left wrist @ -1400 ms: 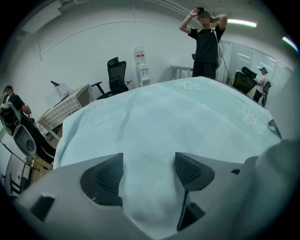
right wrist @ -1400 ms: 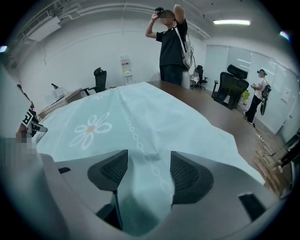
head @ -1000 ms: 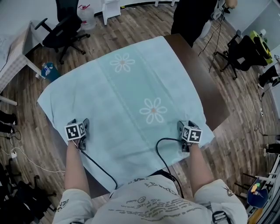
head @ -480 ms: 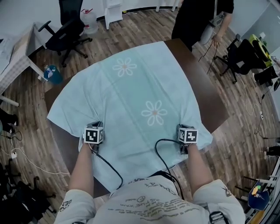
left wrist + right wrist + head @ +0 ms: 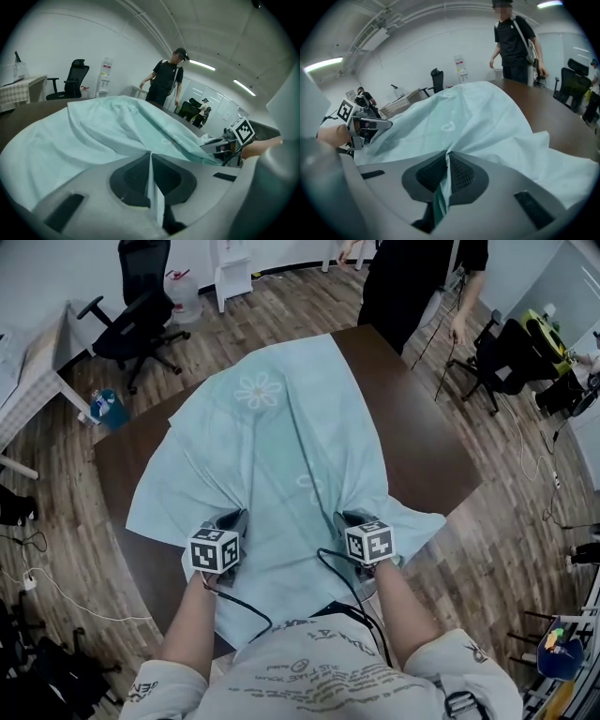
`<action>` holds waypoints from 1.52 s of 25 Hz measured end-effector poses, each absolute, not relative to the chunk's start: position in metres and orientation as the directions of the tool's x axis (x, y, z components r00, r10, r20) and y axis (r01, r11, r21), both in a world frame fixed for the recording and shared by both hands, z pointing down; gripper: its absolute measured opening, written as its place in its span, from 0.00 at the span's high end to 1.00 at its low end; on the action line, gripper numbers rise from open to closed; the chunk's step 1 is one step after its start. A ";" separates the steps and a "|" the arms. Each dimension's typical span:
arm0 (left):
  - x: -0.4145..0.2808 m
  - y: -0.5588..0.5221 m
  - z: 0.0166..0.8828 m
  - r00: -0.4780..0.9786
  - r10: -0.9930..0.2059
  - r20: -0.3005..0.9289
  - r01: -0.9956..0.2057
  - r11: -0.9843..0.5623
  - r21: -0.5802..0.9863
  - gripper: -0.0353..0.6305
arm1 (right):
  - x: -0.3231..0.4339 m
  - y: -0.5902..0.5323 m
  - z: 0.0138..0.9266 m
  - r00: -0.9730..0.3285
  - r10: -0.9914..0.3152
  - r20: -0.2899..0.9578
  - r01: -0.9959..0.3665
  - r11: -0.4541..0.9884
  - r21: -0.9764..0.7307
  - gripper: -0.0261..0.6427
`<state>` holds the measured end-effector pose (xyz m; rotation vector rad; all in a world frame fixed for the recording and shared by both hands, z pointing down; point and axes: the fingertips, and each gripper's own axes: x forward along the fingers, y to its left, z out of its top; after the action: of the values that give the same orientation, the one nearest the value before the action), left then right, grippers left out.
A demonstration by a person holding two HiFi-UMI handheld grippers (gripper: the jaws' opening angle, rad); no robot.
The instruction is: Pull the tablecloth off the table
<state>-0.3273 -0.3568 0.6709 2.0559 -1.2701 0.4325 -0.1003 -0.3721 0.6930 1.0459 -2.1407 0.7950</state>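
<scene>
Pinching a fold of the pale green tablecloth [image 5: 117, 126], my left gripper's [image 5: 151, 171] fingers [image 5: 131, 176] are clamped together on the fabric; my right gripper's [image 5: 446, 173] fingers [image 5: 461, 176] grip a second fold likewise. Both grippers sit side by side at the near edge of the brown tabletop [image 5: 412, 427]. The cloth is gathered into ridges ahead of them and lies diagonally across the wood. A person [image 5: 408, 282] stands beyond the far corner.
</scene>
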 end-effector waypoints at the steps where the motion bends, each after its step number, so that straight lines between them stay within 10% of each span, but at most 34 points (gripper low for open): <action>1: -0.319 -0.354 0.663 0.479 -0.666 0.573 -0.876 -0.316 0.365 0.93 | -0.113 -0.368 0.687 -0.519 -0.452 0.726 -0.809 0.534 -0.246 0.94; 21: -0.276 -0.301 0.422 0.476 -0.870 0.129 -0.873 -0.449 0.192 0.93 | -0.188 -0.301 0.459 -0.767 -0.598 0.232 -0.640 0.743 -0.197 0.94; 38: -0.225 -0.211 0.303 0.302 -0.953 -0.027 -0.951 -0.303 0.070 0.93 | -0.123 -0.242 0.329 -0.701 -0.712 0.032 -0.709 0.692 -0.140 0.94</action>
<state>-0.2248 -0.2109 0.3033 2.5017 -1.8306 -0.0976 -0.1234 -0.2416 0.3287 1.2233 -2.9123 0.2240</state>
